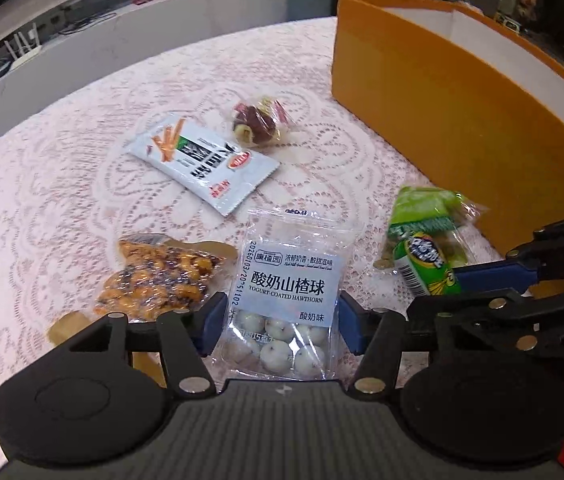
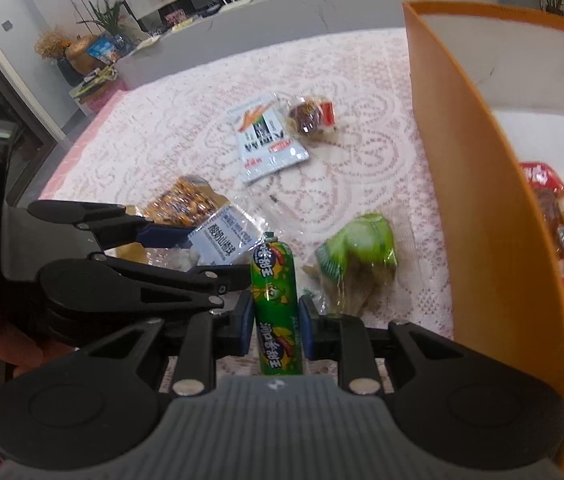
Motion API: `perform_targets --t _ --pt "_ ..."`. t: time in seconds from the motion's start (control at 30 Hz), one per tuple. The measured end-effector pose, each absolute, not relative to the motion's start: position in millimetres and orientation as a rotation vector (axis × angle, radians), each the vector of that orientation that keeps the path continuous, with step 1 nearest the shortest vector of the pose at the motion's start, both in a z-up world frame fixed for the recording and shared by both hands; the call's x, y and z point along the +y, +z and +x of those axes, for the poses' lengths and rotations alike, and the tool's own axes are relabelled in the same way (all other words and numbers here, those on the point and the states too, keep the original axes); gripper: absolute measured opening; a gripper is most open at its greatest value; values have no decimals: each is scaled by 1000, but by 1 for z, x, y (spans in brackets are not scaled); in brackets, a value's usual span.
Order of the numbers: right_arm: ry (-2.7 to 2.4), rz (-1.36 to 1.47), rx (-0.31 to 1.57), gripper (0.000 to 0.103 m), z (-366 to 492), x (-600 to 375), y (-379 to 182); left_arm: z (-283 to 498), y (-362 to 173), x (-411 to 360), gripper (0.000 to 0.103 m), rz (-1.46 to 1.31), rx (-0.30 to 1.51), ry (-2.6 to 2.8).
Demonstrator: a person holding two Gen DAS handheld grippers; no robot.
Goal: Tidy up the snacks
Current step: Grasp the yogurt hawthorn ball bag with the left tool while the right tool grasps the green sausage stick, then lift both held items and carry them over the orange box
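On the bench with pink lace cloth [image 1: 82, 168], the left claw [image 1: 278, 326] stands partly open around a clear bag of white yogurt hawthorn balls [image 1: 286, 292], while the right claw [image 2: 276, 320] is closed on a green sausage stick [image 2: 276, 300] near the orange cardboard box [image 2: 482, 200].

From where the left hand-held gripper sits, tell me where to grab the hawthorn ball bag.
Pinch the hawthorn ball bag across its two long side edges, coming down from above. It lies flat, and the left hand-held gripper already straddles it above the lumpy balls.
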State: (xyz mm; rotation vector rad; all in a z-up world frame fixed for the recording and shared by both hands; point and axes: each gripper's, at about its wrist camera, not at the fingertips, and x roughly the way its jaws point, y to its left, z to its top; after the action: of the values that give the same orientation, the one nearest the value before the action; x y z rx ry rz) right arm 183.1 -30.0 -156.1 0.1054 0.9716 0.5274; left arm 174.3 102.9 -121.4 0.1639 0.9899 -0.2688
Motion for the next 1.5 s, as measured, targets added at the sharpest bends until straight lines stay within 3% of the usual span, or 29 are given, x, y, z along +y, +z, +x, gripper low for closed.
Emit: perform_targets --t 0.47,0.87,1.1,1.5 --pt "543 136 894 21 169 -58 -100 144 -47 95 66 39 908 -146" --pt "495 37 795 21 179 -115 -35 155 16 27 66 44 816 -267" --pt "414 -44 813 21 199 -159 -27 181 18 -29 66 126 814 -354" --pt "334 -116 924 21 244 -212 -60 221 -19 -103 66 280 878 -449"
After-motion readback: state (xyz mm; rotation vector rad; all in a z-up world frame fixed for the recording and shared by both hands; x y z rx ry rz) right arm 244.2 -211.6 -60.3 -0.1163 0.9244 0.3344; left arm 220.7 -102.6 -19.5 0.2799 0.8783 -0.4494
